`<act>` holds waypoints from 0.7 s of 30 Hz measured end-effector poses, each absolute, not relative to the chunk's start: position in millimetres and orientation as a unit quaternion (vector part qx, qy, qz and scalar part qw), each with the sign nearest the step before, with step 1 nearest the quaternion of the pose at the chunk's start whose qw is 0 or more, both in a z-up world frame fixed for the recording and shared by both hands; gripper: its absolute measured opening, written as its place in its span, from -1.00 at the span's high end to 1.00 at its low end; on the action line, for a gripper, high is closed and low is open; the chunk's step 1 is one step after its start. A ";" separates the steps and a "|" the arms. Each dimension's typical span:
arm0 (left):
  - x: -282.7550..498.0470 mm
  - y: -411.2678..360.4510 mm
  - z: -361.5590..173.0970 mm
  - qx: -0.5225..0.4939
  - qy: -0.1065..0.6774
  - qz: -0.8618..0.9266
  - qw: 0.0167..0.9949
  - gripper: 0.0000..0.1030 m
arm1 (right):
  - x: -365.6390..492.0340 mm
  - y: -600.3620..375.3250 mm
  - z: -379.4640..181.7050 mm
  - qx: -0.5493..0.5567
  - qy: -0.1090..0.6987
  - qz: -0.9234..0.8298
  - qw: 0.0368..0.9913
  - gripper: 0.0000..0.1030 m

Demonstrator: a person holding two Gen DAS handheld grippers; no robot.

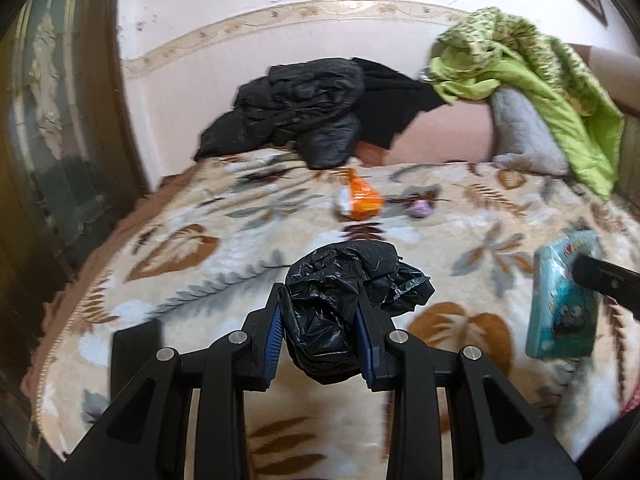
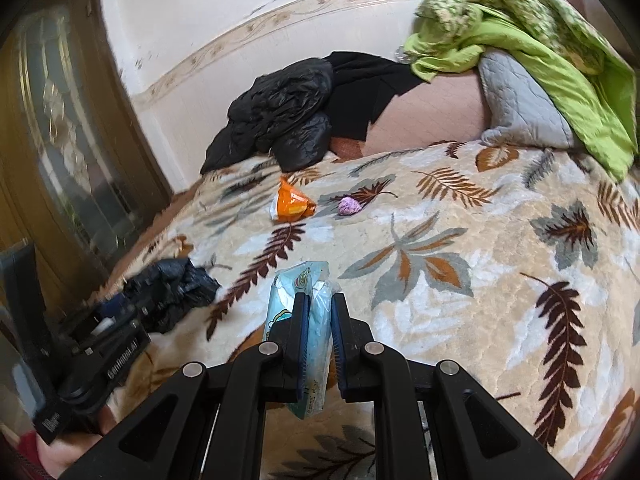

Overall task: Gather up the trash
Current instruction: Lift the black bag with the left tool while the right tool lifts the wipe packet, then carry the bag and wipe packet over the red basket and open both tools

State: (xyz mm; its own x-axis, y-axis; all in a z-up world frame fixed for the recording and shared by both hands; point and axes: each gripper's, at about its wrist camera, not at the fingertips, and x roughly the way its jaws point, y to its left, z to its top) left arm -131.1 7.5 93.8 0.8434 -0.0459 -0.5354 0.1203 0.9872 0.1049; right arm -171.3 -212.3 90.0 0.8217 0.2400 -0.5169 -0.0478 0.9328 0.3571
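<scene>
Left gripper (image 1: 320,320) clamping crumpled black plastic bag (image 1: 352,280); right gripper (image 2: 320,320) pinching pale-blue tissue packet (image 2: 298,292) (bag lying leftward, near).

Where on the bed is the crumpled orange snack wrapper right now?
In both wrist views the crumpled orange snack wrapper lies mid-bed on the leaf-patterned blanket, just left of a small purple wad, below the black jacket.

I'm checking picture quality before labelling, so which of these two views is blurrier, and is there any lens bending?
Left wrist view: softer, the orange wrapper and the far blanket are smeared. Right wrist view: sharper, leaf prints crisp, the blue packet clear. Both: strong fisheye curving of the wall border, dark corners.
</scene>
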 end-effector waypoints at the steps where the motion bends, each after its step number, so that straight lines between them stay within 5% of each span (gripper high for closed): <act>1: -133.9 3.0 95.5 0.066 0.275 -0.057 0.957 0.41 | -175.6 -219.1 92.7 0.174 0.286 0.073 0.939 0.77; 21: -246.2 -235.4 149.1 0.095 0.292 -0.442 0.843 0.40 | -424.4 -450.6 121.3 0.255 0.245 -0.221 0.909 0.76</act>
State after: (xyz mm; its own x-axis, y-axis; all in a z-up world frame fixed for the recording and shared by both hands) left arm -246.2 -235.4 149.1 0.4392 -0.6900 -0.5753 0.8005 0.5913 -0.0981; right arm -424.4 -450.6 121.3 0.7818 -0.2769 -0.5587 0.5273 0.7719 0.3552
